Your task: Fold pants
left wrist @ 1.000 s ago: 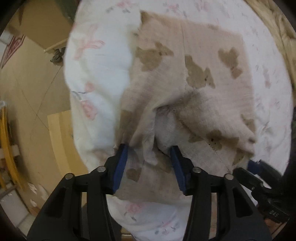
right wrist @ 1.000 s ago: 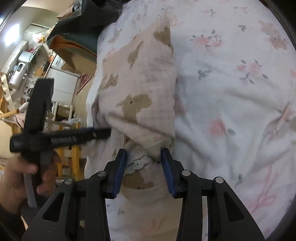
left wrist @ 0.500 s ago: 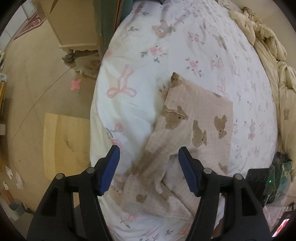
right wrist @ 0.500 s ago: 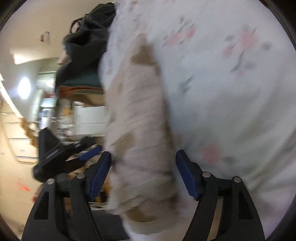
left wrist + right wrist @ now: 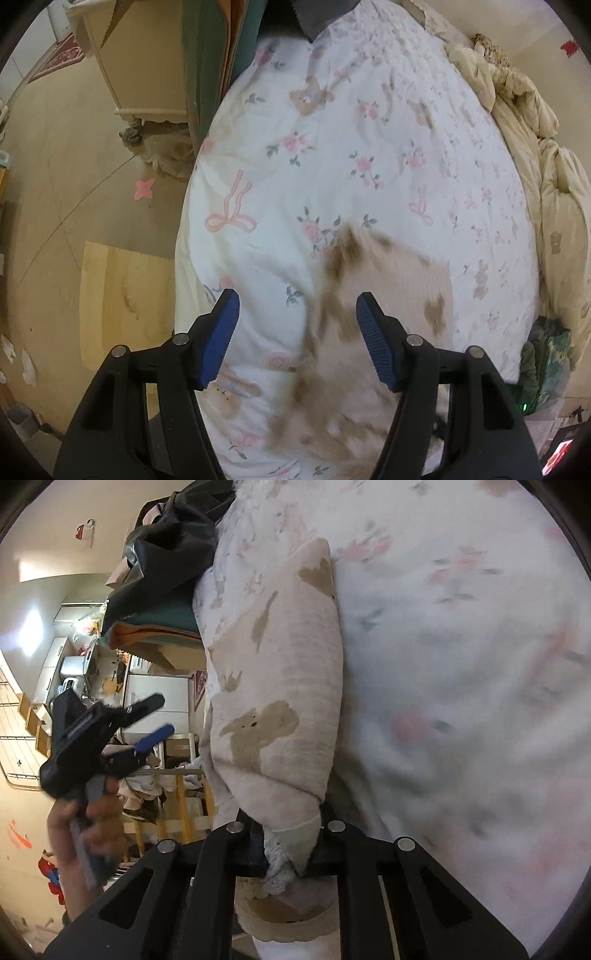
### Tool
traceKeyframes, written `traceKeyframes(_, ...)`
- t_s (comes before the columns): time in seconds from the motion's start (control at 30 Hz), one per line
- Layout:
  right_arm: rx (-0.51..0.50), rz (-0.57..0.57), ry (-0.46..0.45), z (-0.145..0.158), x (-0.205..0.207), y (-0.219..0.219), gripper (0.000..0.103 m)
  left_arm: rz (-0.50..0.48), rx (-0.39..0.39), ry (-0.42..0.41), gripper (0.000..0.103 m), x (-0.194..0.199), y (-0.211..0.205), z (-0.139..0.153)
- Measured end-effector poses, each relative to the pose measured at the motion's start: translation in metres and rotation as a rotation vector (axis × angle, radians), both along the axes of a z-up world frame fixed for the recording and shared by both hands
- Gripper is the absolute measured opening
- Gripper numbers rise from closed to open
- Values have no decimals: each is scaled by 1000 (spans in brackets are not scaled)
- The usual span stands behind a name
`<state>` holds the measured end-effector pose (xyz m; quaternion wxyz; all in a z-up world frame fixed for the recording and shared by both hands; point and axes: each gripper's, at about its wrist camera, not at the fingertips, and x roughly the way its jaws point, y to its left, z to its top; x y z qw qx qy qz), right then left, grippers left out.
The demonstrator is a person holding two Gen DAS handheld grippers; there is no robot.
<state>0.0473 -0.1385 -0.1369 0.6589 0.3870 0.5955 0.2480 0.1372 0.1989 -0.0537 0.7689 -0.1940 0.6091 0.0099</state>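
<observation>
White bedding (image 5: 332, 177) printed with pink roses, bows and small bears covers the bed, and a rumpled cream duvet (image 5: 546, 192) is heaped along its far side. Beside the bed the wooden floor (image 5: 55, 177) carries a pale cabinet (image 5: 140, 62) and a small pink flower-shaped mark (image 5: 144, 188). At the head end, dark and green-and-orange bedding or clothes (image 5: 162, 565) are piled up; what the pile holds cannot be made out. Shelves and cluttered cabinets fill the background of the right wrist view, too small and blurred to tell their contents.

On the bedding lie the pants (image 5: 388, 295), beige muslin with brown bear shapes, near the foot edge of the bed and smeared by motion blur in the left wrist view. The left gripper (image 5: 297, 332) hangs above the sheet with its blue-padded jaws spread wide and nothing between them; the pants lie mostly under and past its right finger.

From the right wrist view the pants (image 5: 280, 686) appear as a long folded roll stretching away over the bedding. The right gripper (image 5: 288, 849) is clamped tight on the near end of that roll, where a white lacy edge bunches out between its jaws. To its left, the person's left hand (image 5: 85, 819) holds the other gripper clear of the bed, jaws parted.
</observation>
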Motion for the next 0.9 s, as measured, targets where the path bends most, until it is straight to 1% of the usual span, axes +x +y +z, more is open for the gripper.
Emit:
traceKeyframes(0.07,-17,1,18,8,-18,-23,12,2,-18,-8,62,0,-2,3)
traceKeyframes(0.13,-37,8,59,10,-37,-48,13,-12,-22,-10,62,-1,-7,4)
traceKeyframes(0.17,-63,15,81,9,-42,-54,16,-23,-19,-9,62,-1,-11,4)
traceKeyframes(0.2,-119,32,99,7,-49,-64,19,-39,-17,-4,62,-1,-17,3)
traceKeyframes(0.23,-151,39,109,5,-49,-66,24,-58,-16,2,62,0,-23,1)
traceKeyframes(0.27,-195,39,136,2,-51,-72,39,-76,-14,7,62,-1,-30,-1)
traceKeyframes(0.3,-224,38,166,1,-54,-79,45,-99,-10,11,62,-2,-39,-2)
traceKeyframes(0.37,-245,81,168,8,-57,-84,53,-152,2,22,62,-6,-59,-4)
traceKeyframes(0.4,-257,103,160,14,-57,-85,54,-185,1,29,62,-9,-70,-6)
traceKeyframes(0.47,-282,135,111,31,-52,-88,55,-251,-10,30,62,-15,-92,-9)
traceKeyframes(0.57,-345,157,-30,59,-34,-91,55,-291,11,11,62,-18,-117,-12)
traceKeyframes(0.63,-360,141,-104,70,-13,-91,55,-310,10,1,62,-16,-129,-16)
traceKeyframes(0.7,-371,126,-155,74,5,-89,55,-330,12,1,62,-13,-140,-21)
traceKeyframes(0.77,-370,103,-188,72,27,-87,54,-340,4,23,62,-12,-148,-28)
traceKeyframes(0.8,-357,90,-189,68,39,-88,54,-343,4,35,62,-13,-151,-32)
traceKeyframes(0.9,-360,71,-173,53,69,-89,51,-378,16,71,61,-15,-161,-46)
